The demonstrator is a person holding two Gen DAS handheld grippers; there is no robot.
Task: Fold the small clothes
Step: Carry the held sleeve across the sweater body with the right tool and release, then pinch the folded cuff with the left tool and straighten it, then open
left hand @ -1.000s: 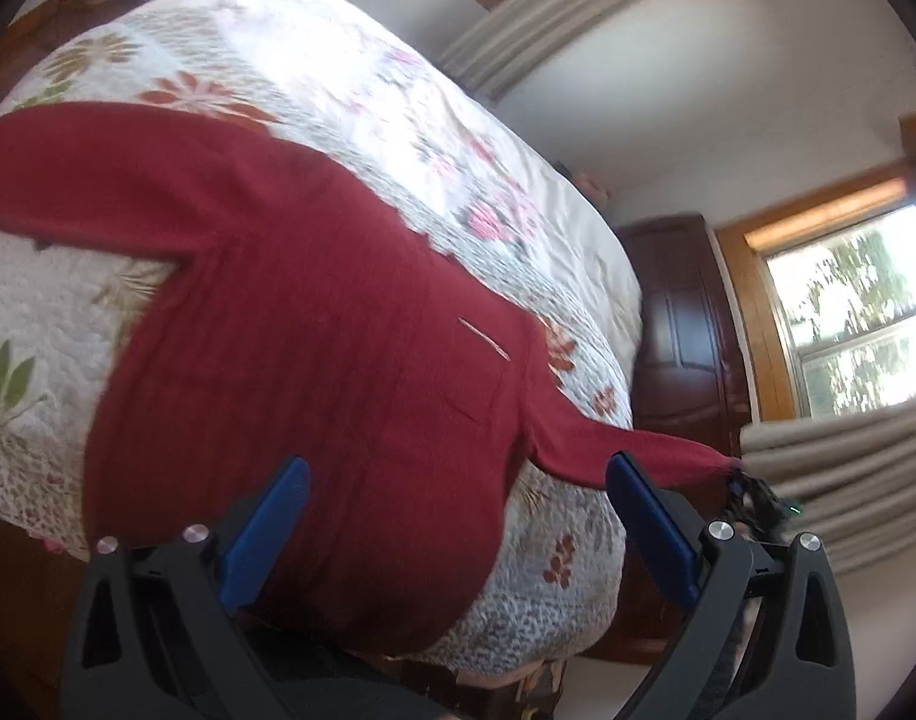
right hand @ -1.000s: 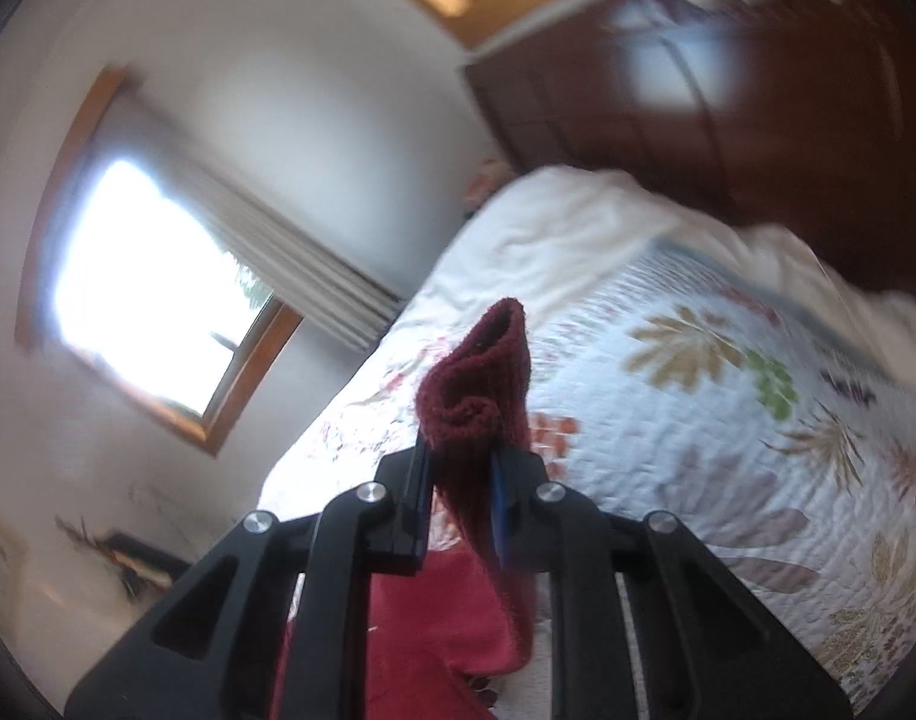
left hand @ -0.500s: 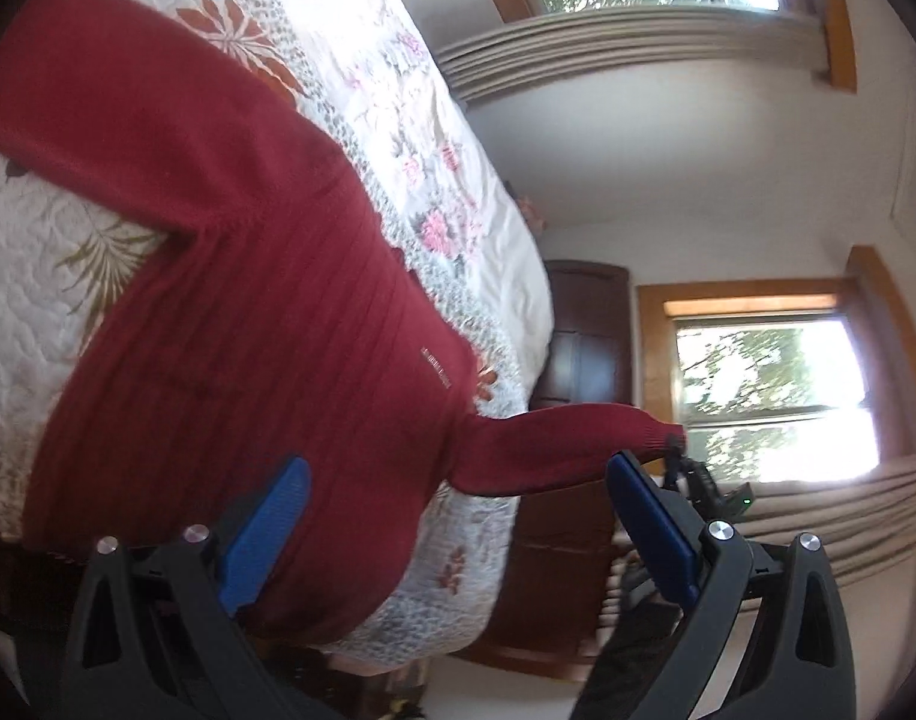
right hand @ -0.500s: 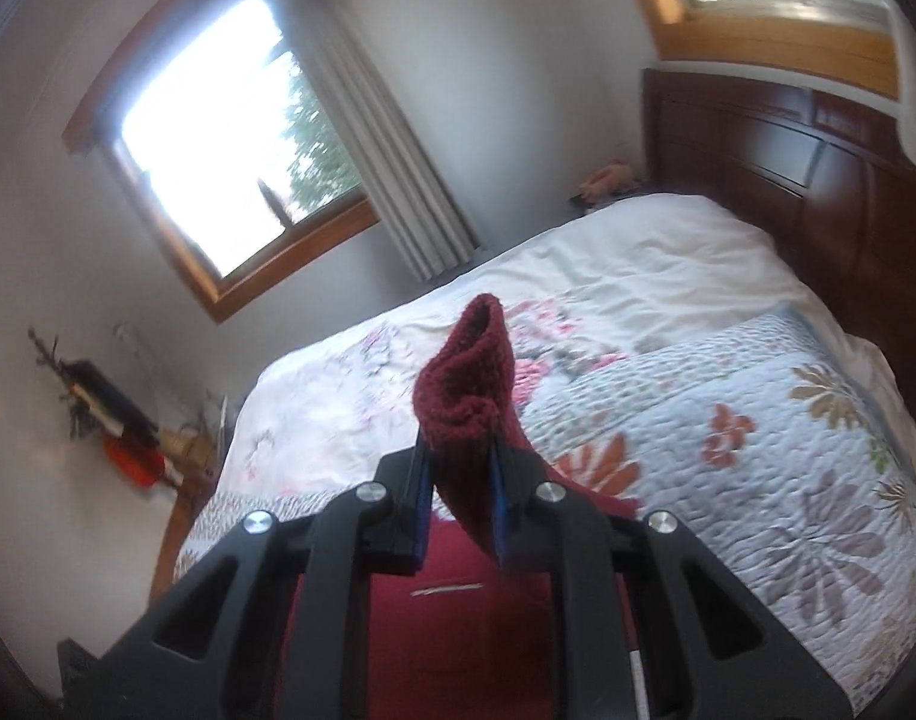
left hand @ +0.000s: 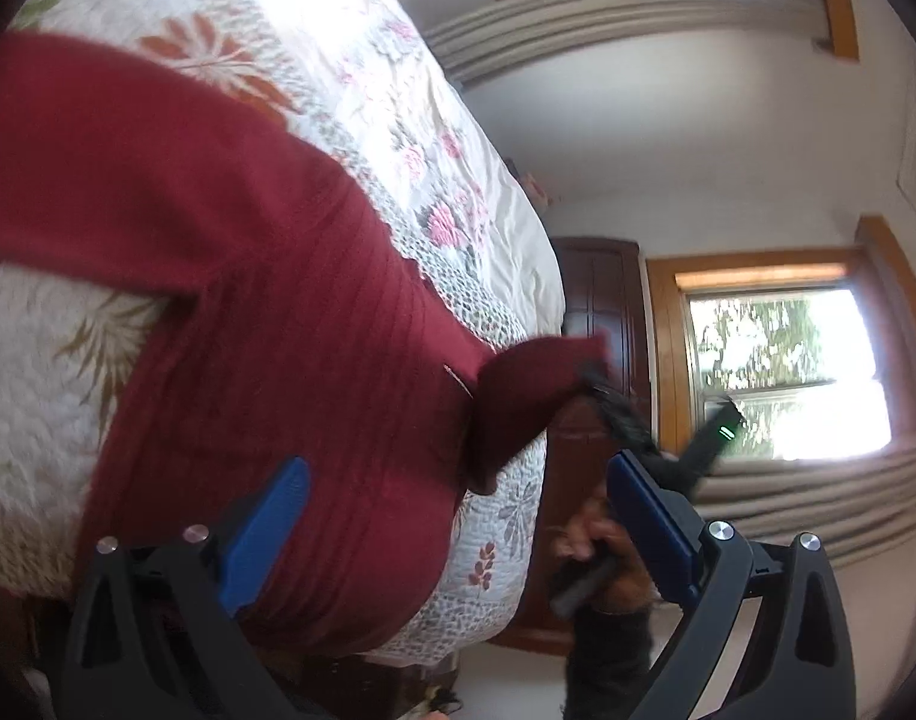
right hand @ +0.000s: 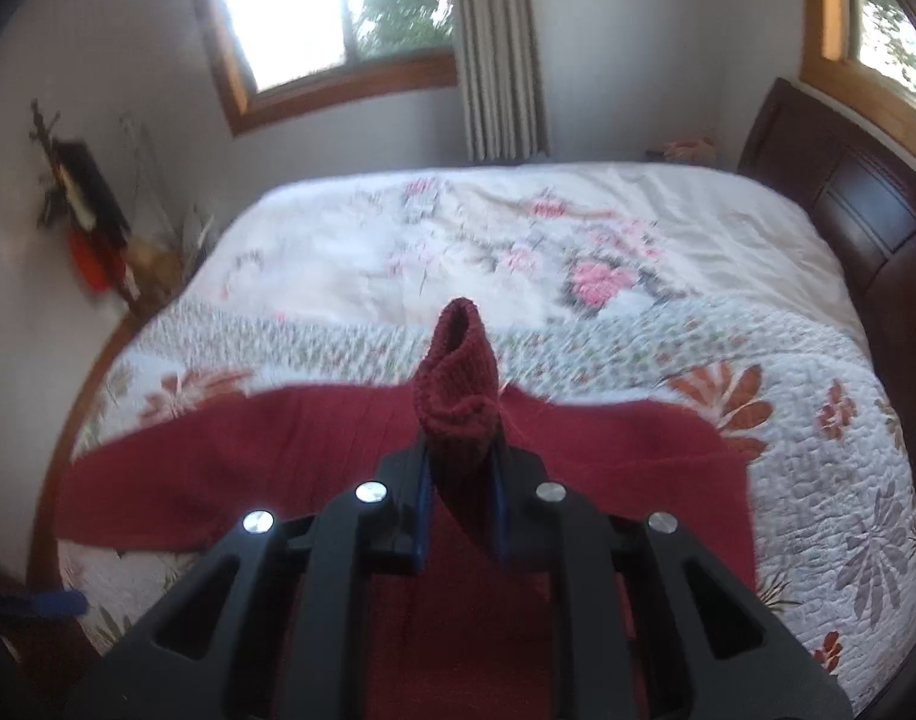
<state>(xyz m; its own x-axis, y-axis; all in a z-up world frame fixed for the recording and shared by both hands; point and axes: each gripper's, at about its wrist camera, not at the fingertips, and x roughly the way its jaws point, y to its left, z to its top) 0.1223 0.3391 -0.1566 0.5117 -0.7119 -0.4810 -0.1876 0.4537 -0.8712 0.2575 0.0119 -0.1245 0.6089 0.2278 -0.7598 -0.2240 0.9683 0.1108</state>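
The dark red ribbed knit sweater [right hand: 290,468] lies flat on the white floral quilted bedspread [right hand: 805,480], its long axis running left to right across the near part of the bed, one sleeve stretched out left. The right gripper [right hand: 458,501] is clamped on the chunky knit cuff [right hand: 458,384], which sticks up above the body. The left gripper [left hand: 452,516] hangs spread wide and empty over the hem.
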